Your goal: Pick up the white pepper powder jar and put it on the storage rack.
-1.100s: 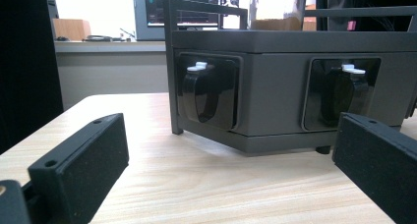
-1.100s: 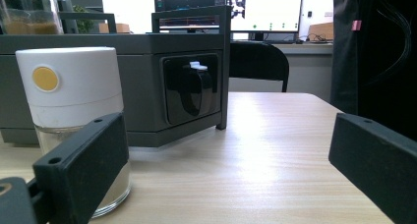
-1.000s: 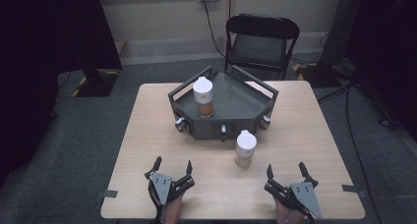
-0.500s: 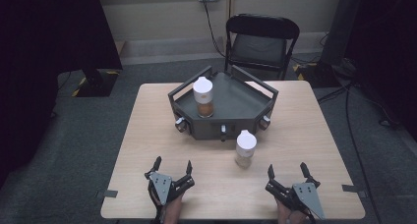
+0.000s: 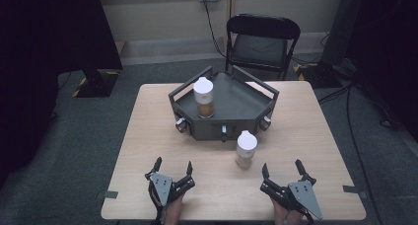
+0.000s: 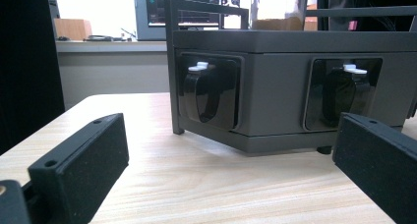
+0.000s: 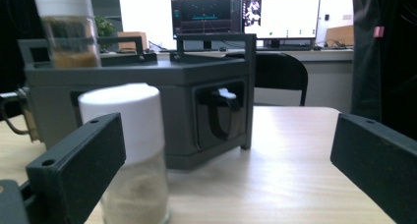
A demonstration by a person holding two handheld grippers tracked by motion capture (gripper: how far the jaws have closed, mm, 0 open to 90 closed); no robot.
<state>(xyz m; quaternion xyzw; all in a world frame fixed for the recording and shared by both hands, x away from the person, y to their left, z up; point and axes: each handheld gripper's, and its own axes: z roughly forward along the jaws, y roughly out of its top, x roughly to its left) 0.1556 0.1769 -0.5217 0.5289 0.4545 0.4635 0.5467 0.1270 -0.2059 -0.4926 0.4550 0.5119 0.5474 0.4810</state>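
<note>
Nothing has moved since a second ago. Both tools, left (image 5: 172, 168) and right (image 5: 282, 170), rest spread on the worktop (image 5: 148, 136); the jar (image 5: 246, 149) stands just left-ahead of the right tool. Its base is cut off in the right gripper view.

No text, label or number can be read on the jars, the tray or the distant screens.

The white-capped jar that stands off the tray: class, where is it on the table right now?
In the high view the white-capped jar stands on the table just in front of the grey tray, right of centre, nearer the right gripper.
</note>
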